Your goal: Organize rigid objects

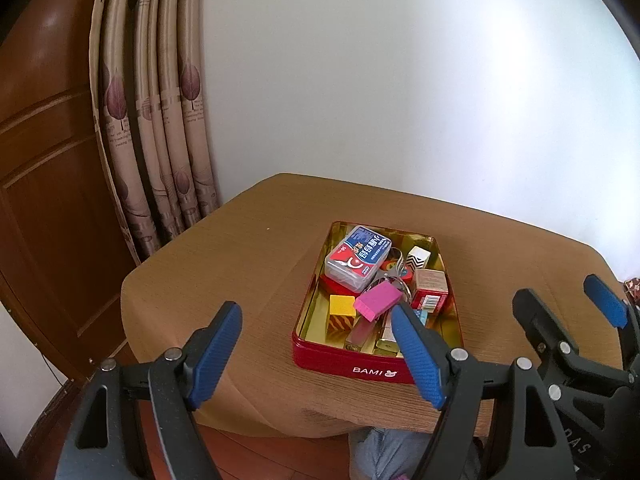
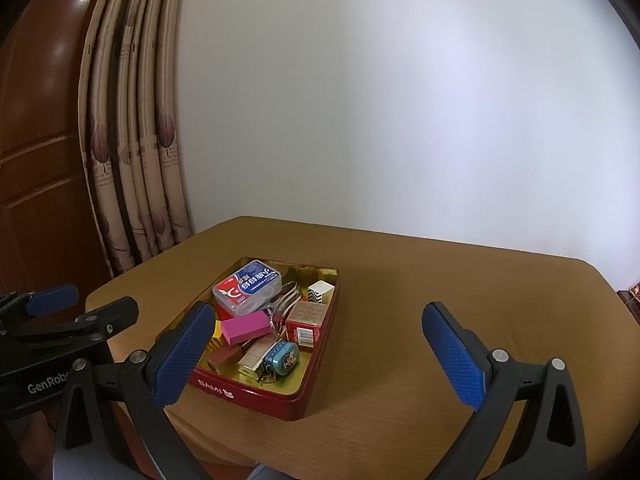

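Observation:
A red tin (image 1: 352, 364) marked BAMI, gold inside, sits on the brown table (image 1: 248, 264); it also shows in the right wrist view (image 2: 256, 394). It holds several small things: a clear floss box with a blue and red label (image 1: 358, 258), a pink block (image 1: 378, 300), a yellow block (image 1: 342, 305), a red and tan carton (image 1: 430, 290), a black-and-white striped cube (image 1: 419, 257) and a small blue tin (image 2: 282, 356). My left gripper (image 1: 320, 354) is open and empty just before the tin. My right gripper (image 2: 324, 354) is open and empty beside the tin.
A patterned curtain (image 1: 156, 120) and a brown wooden door (image 1: 44, 160) stand to the left of the table. A white wall is behind it. The right gripper shows at the right edge of the left wrist view (image 1: 568, 320).

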{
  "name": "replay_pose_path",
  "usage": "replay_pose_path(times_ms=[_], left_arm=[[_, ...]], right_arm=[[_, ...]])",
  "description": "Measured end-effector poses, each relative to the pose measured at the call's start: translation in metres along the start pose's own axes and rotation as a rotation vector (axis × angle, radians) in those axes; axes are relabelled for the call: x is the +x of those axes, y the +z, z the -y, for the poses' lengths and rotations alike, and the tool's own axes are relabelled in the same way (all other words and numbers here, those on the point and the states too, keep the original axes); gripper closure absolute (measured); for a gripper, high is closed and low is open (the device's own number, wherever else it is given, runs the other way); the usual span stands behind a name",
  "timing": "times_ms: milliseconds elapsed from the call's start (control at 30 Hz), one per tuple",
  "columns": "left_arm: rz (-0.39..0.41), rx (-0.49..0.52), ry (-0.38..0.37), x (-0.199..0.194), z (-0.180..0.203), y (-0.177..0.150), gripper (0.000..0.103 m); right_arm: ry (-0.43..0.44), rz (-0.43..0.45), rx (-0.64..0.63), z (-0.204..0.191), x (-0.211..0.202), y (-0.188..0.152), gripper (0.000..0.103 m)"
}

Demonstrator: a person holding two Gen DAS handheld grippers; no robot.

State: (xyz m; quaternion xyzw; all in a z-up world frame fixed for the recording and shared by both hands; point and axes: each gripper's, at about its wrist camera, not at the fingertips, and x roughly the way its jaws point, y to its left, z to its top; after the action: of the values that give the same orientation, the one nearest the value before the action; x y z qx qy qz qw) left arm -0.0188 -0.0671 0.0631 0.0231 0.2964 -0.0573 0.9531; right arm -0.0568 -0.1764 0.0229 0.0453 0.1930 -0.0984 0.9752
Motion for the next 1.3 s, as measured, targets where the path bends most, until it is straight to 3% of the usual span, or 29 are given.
replay_pose_path(times_ms=[1300], left_arm=[[-0.002, 0.015, 0.031, 0.0024, 0.0029, -0.0006, 0.023]], right_arm=[[-0.007, 0.018, 0.015, 0.0004, 0.0011, 0.0035, 0.0]])
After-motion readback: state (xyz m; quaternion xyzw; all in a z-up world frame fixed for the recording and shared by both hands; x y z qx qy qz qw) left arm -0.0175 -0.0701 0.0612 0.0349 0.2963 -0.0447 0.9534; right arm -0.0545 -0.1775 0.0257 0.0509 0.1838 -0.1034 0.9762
